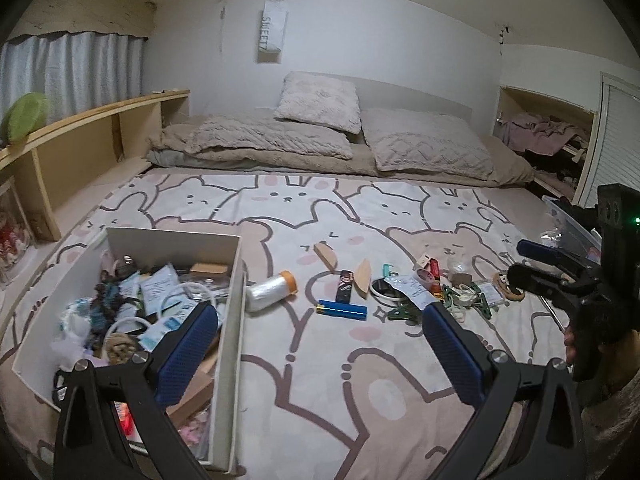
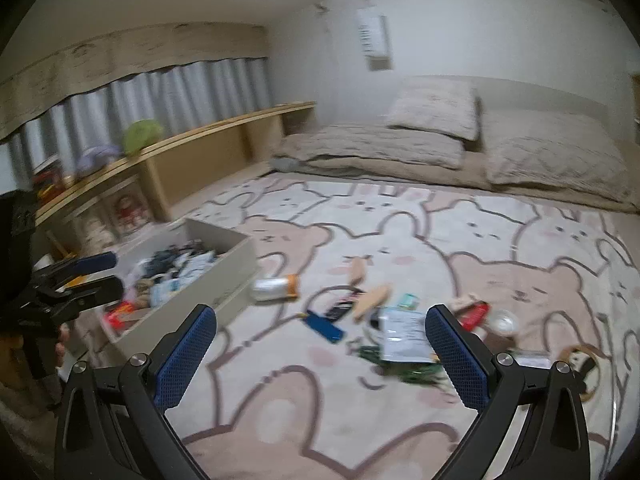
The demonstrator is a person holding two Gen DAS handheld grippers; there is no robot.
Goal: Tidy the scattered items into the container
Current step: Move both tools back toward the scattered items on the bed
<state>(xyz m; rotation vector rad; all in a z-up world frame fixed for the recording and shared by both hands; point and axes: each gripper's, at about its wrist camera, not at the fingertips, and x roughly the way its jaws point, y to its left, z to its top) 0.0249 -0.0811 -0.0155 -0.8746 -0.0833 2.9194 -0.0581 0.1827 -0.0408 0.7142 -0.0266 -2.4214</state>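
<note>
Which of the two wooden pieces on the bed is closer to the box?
The left wooden piece, standing on edge above the black packet. The other wooden piece lies right of that packet, farther from the box.

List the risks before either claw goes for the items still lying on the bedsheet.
1. The green clips, white packet and black ring overlap in a heap, so a grasp there may drag neighbours along.
2. The white roll with the orange cap lies on its side on the soft bedsheet and might roll when nudged.
3. The white box is already piled high near its front, so added items may spill over.
</note>
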